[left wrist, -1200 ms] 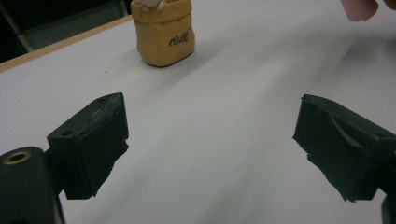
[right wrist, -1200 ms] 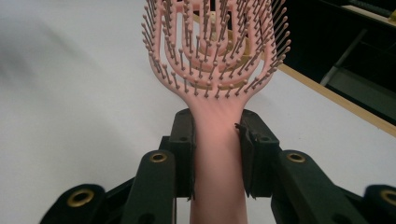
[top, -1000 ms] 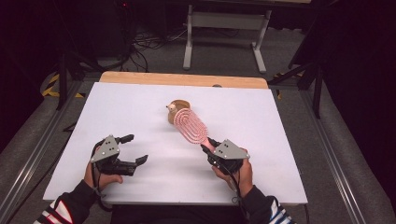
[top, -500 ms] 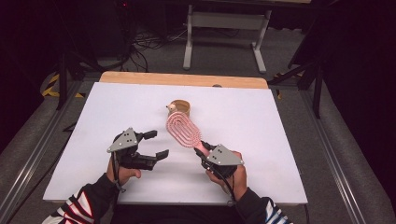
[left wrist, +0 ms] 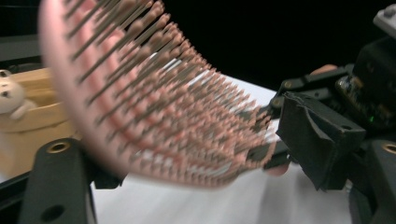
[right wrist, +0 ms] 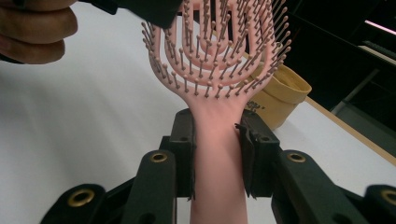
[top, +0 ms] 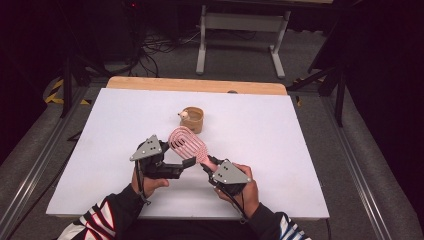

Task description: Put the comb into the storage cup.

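Moved since earlier: both my hands have drawn together toward the table's middle; the brush has swung up and left, away from the cup.
Left gripper (top: 176,165): just brought in under the brush head; jaws have just been closing, with the head's edge between them. In the left gripper view the pads do not yet press on it, so jaws still spread.
Hairbrush (top: 187,144): pink, vented head, bristles facing my left gripper (left wrist: 154,112); held off the white table (top: 300,150).
Right gripper (right wrist: 217,154): pinching the brush handle (right wrist: 217,168) squarely.
Cup (top: 193,119): tan, small figure on its rim, just beyond the brush, not touching.
Step, judged: hand-over or two-handed steadying of the brush.
Next move needs: left jaws seated on the frame, not the bristles.
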`<control>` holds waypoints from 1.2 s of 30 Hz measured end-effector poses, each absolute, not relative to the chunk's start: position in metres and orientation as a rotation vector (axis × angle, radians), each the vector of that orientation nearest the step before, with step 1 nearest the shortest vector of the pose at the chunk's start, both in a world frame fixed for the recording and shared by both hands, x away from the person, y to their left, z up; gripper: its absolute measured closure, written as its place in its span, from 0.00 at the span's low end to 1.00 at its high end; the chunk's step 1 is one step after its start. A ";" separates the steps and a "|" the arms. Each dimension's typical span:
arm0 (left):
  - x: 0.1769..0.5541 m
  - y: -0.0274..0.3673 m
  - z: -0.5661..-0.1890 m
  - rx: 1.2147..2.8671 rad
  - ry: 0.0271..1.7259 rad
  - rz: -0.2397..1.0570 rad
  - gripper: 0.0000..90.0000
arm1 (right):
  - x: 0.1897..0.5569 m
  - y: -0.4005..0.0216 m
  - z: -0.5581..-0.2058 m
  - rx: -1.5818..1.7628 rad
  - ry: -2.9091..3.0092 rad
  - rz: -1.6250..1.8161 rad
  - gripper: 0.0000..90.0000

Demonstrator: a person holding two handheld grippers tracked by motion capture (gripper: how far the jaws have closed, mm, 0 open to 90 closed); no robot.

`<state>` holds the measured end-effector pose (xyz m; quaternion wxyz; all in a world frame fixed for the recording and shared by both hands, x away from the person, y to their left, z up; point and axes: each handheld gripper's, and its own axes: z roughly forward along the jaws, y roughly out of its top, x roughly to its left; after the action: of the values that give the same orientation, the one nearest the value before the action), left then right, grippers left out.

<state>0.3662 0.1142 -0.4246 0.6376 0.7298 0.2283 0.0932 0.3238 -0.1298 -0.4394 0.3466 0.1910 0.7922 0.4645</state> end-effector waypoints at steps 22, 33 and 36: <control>0.367 0.110 -0.410 1.563 0.468 0.132 0.69 | 0.322 -0.127 -0.440 0.477 2.032 1.181 0.78; 0.365 0.116 -0.405 1.578 0.440 0.168 0.70 | 0.322 -0.131 -0.438 0.469 2.053 1.228 0.77; 0.366 0.118 -0.405 1.574 0.444 0.172 0.70 | 0.322 -0.131 -0.439 0.480 2.056 1.242 0.76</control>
<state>0.3660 0.1179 -0.4047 0.6806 0.7013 0.1977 0.0765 0.3224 -0.1314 -0.4390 0.3391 0.1842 0.7896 0.4771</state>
